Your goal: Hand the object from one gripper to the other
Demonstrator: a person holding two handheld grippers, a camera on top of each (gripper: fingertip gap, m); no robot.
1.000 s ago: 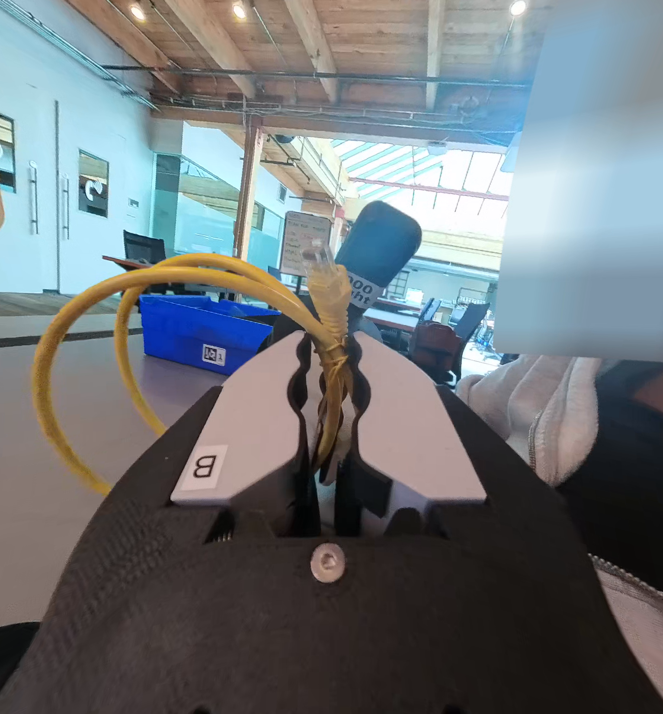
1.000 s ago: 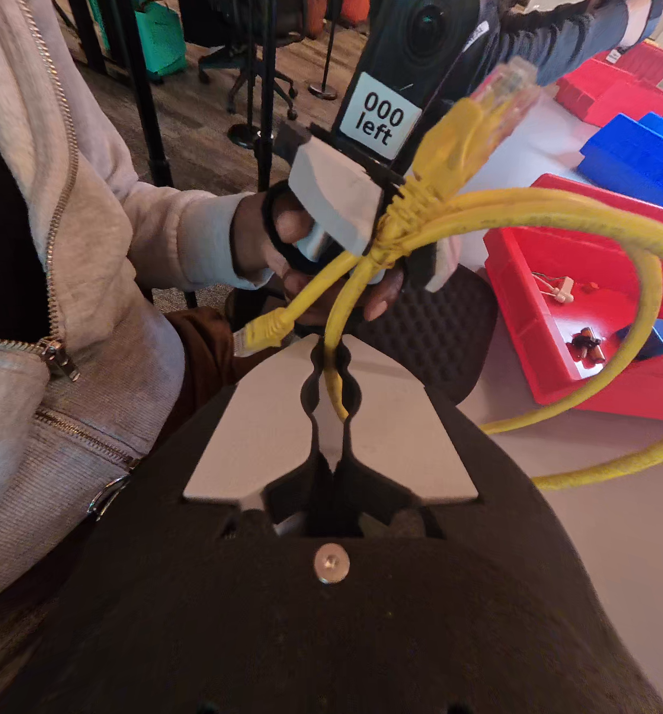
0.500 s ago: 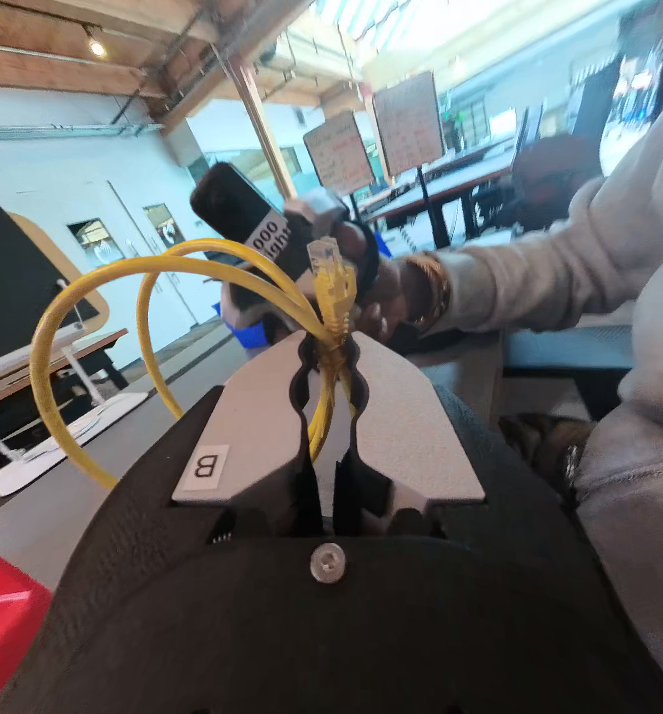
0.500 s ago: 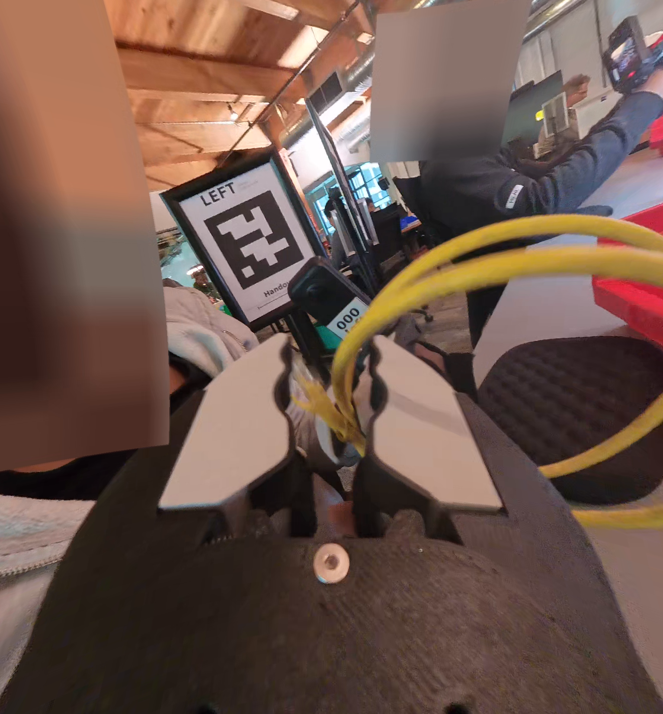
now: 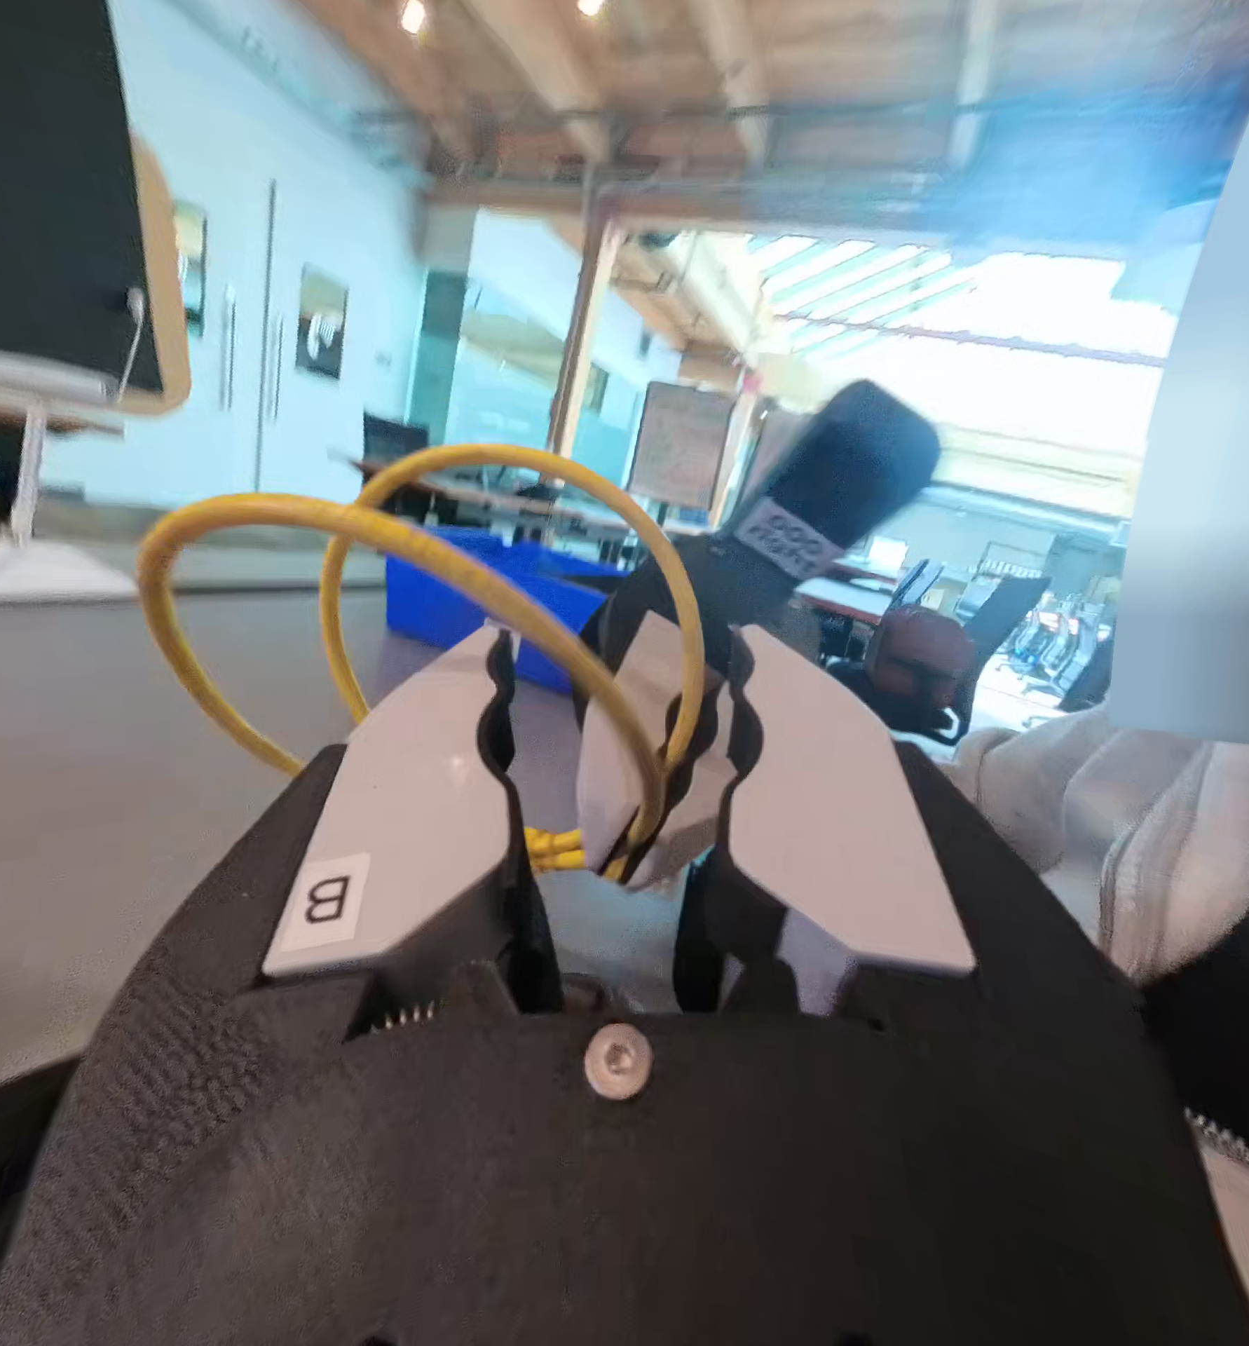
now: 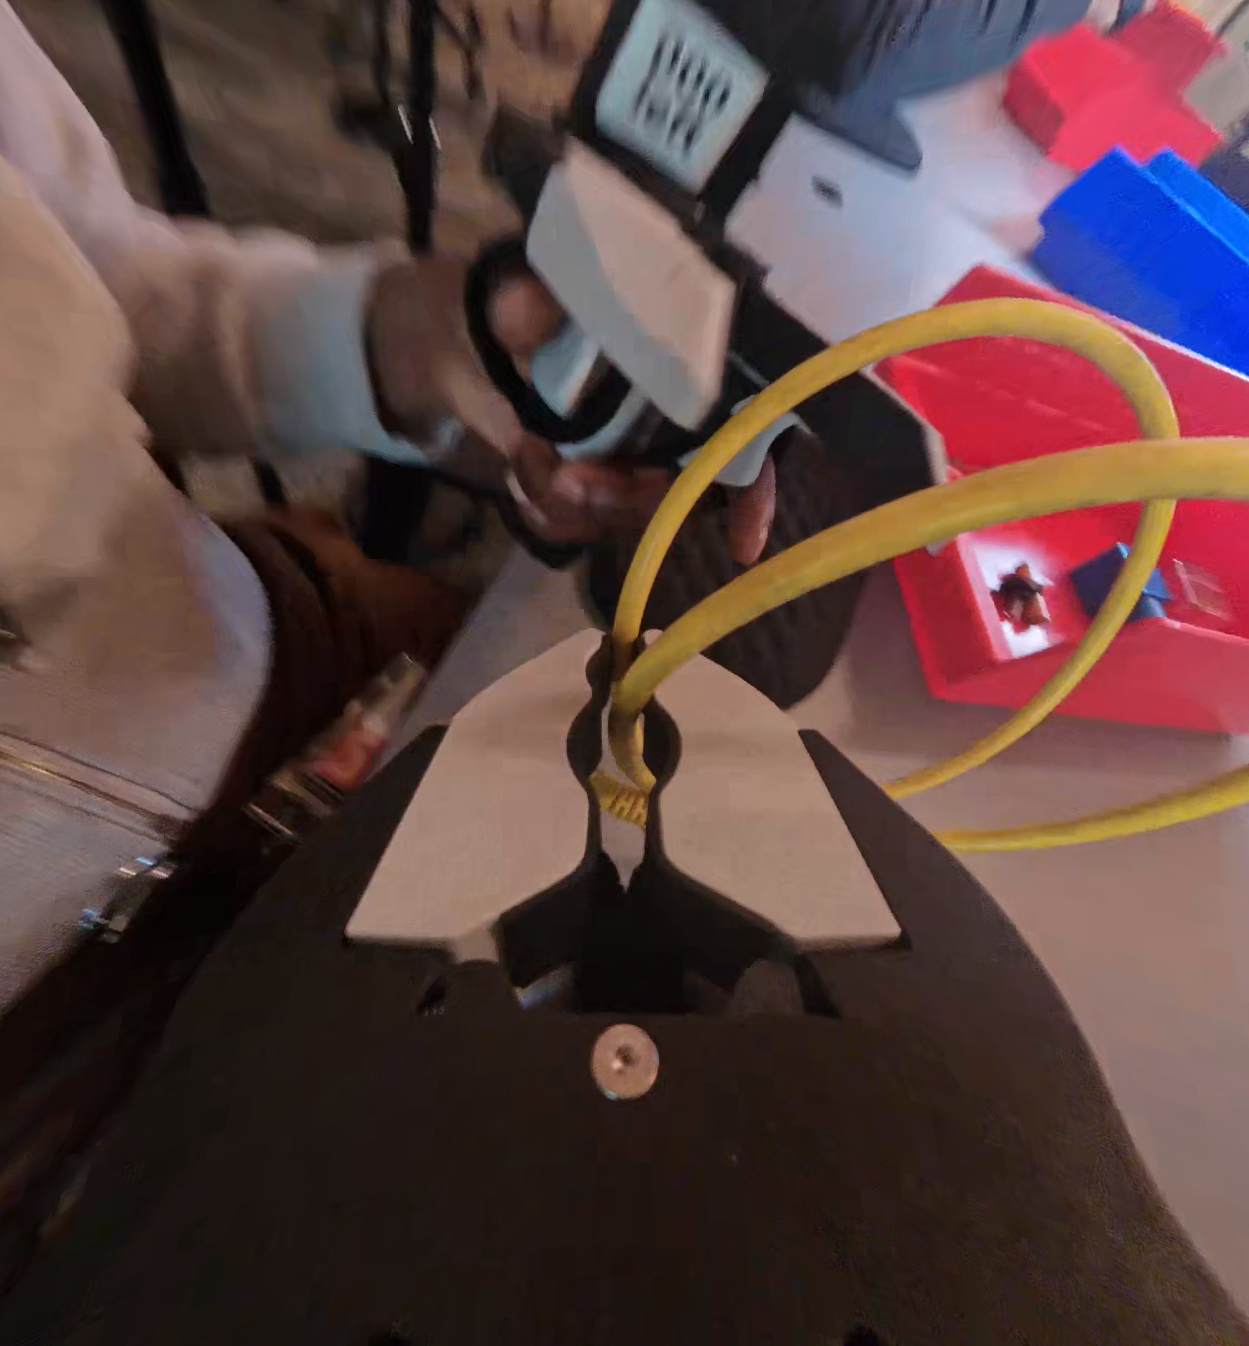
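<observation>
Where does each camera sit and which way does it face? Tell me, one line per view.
Left wrist view: sits on the left gripper, facing across the table toward a blue bin; its open fingers frame the right gripper pinching the yellow cable; a sleeve shows at right.
Right wrist view: sits on the right gripper, shut on the cable, facing down toward a red bin; a hand holds the left gripper.
Shared: both grippers and the cable.

Red bin (image 6: 1029, 408) (small parts inside) beside blue bin (image 6: 1153, 240)
</observation>
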